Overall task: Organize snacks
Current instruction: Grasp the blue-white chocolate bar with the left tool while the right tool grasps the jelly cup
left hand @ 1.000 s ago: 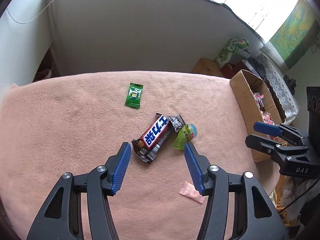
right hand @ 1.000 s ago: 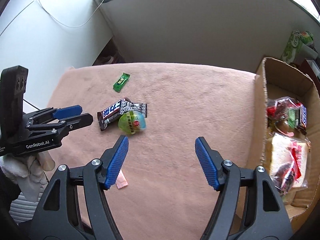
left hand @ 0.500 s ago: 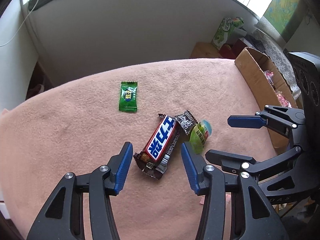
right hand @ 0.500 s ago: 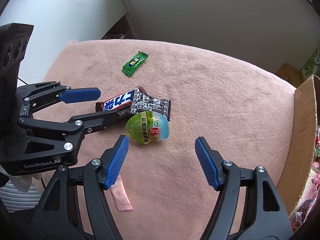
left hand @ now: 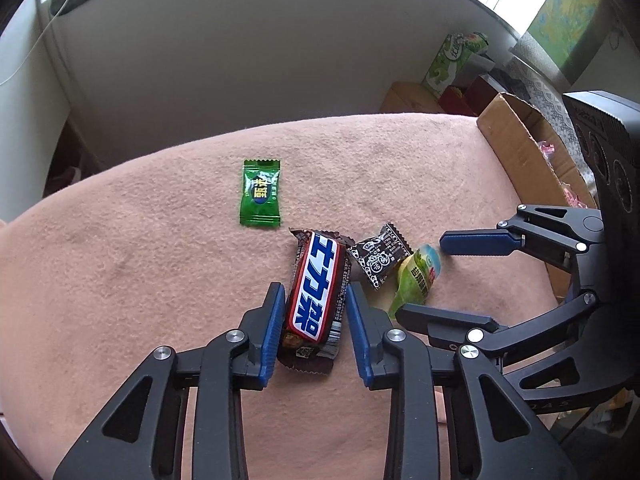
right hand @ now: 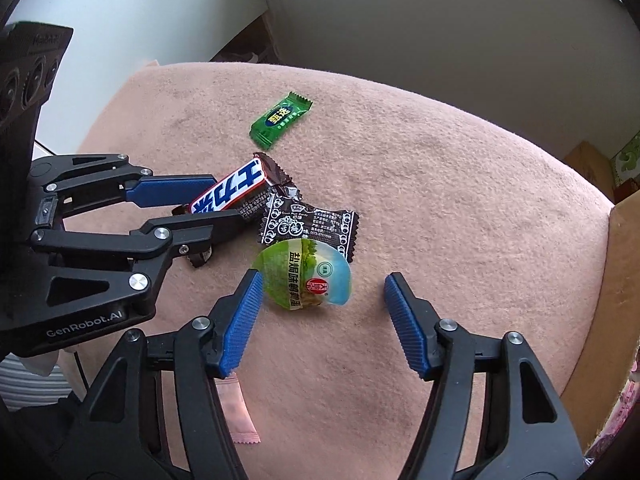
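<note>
A Snickers bar point(left hand: 318, 288) lies on the pink cloth point(left hand: 140, 272), also seen in the right wrist view point(right hand: 230, 194). My left gripper point(left hand: 316, 300) straddles it, jaws narrowed on both sides, touching or nearly so. A black candy point(left hand: 378, 258) and a green-blue egg-shaped snack point(left hand: 418, 276) lie beside it. My right gripper point(right hand: 322, 290) is open around the egg-shaped snack point(right hand: 306, 274), which sits near its left finger. A green candy point(left hand: 260, 194) lies farther back.
A cardboard box point(left hand: 520, 140) holding snacks stands at the cloth's right edge, also seen in the right wrist view point(right hand: 616, 280). A pink sachet point(right hand: 240, 416) lies under the right gripper's left finger. A white wall is behind the table.
Both grippers moved forward and down. The left jaws narrowed around the Snickers bar. The right gripper came around the egg-shaped snack.
</note>
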Available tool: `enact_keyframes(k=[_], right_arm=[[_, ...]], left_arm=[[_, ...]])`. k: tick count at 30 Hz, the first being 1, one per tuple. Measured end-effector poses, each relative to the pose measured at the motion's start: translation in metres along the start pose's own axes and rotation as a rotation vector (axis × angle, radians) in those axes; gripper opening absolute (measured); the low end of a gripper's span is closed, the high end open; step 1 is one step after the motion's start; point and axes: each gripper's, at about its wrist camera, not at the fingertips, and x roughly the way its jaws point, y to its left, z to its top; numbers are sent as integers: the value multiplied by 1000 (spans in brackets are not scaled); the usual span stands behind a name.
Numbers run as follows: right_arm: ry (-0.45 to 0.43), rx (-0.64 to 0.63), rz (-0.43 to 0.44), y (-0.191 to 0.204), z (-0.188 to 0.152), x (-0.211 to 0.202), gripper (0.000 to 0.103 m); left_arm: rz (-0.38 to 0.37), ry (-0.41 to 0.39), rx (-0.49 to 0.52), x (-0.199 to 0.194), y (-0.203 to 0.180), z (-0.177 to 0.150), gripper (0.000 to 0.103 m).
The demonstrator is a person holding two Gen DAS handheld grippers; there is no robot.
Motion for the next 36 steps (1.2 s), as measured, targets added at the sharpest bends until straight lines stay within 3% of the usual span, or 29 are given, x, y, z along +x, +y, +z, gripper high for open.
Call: enact_keyframes(k=[3, 7, 25, 36], right_arm=[[-2, -34, -33, 10, 4, 5, 58], [-4, -58, -51, 19, 8, 8, 38], [1, 14, -32, 8, -10, 0, 32], [-29, 82, -21, -10, -27, -26, 29]], left_arm=[[2, -6, -20, -4, 8, -4, 29], [5, -14, -35, -7, 12, -6, 29], [36, -29, -126, -21, 13, -20, 28], [43, -47, -120, -27, 3, -20, 28]])
